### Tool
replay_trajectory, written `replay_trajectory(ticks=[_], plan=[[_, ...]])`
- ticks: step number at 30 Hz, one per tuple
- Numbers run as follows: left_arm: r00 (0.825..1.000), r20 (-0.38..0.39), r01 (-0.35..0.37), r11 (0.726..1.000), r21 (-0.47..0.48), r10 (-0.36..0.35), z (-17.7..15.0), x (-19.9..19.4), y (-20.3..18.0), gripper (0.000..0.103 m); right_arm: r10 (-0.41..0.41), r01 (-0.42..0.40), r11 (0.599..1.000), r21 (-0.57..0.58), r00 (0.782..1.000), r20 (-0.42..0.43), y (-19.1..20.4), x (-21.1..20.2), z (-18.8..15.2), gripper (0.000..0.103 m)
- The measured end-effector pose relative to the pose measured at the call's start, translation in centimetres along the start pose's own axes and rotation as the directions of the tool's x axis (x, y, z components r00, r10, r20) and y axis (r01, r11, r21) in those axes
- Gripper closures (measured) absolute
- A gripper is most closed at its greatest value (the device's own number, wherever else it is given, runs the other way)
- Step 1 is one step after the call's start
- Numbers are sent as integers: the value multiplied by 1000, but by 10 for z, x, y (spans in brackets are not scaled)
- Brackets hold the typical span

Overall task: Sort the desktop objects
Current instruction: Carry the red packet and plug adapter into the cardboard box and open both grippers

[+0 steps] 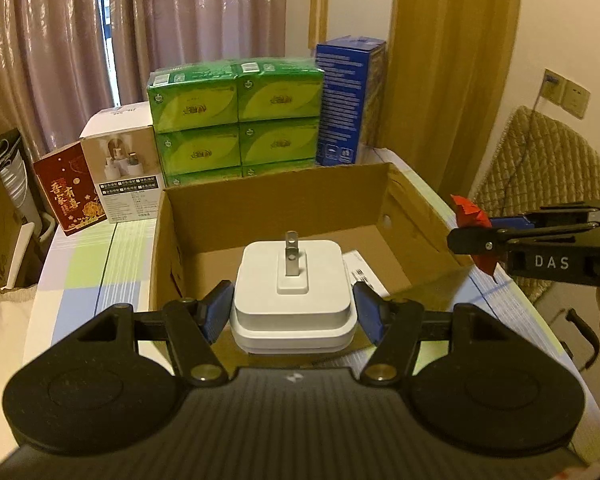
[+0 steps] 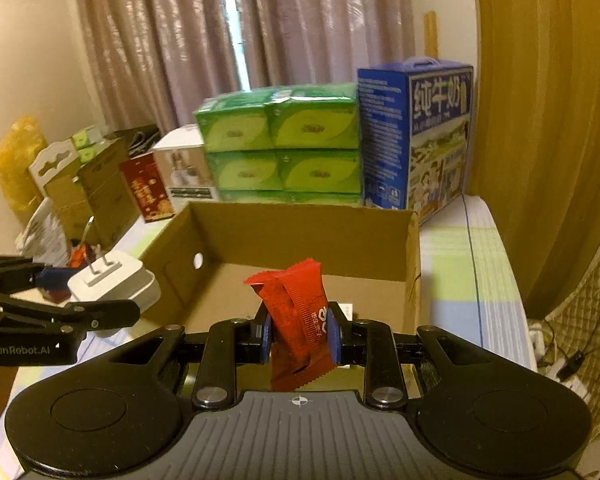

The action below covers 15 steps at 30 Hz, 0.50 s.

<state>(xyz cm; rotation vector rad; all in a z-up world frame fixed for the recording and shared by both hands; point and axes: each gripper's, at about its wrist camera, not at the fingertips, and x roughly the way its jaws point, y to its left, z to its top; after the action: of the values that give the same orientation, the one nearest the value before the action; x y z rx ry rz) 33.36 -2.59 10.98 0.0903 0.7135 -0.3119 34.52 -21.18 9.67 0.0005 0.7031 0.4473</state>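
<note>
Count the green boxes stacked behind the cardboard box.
6 show: top pair, middle pair, bottom pair mostly hidden by the cardboard box. More may sit behind.

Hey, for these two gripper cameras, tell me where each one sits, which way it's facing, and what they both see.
Left wrist: sits on the left tongs, looking forward and down over the white charger they hold, into the cardboard box; the right tongs show at right.
Right wrist: sits on the right tongs, looking over the red packet they grip, into the cardboard box; the left tongs show at left.
Shared: the box, green cartons, blue milk box, curtains.
</note>
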Motion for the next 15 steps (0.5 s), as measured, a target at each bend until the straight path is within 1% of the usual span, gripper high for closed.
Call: replay_trajectory(ticks=[3,12,15], plan=[[1000,-14,-3,1000,-4,3,6,19,7,43,-1,1,1000,19,1000,-14,-4,16,8,79],[999,-40,-3,999,-37,1,17,60,26,43,-17,17,1000,6,999,-29,-7,59,27,79],[999,-44,-3,999,-49,0,19,72,31,43,-19,20,1000,6,999,-34,-9,66,28,79]])
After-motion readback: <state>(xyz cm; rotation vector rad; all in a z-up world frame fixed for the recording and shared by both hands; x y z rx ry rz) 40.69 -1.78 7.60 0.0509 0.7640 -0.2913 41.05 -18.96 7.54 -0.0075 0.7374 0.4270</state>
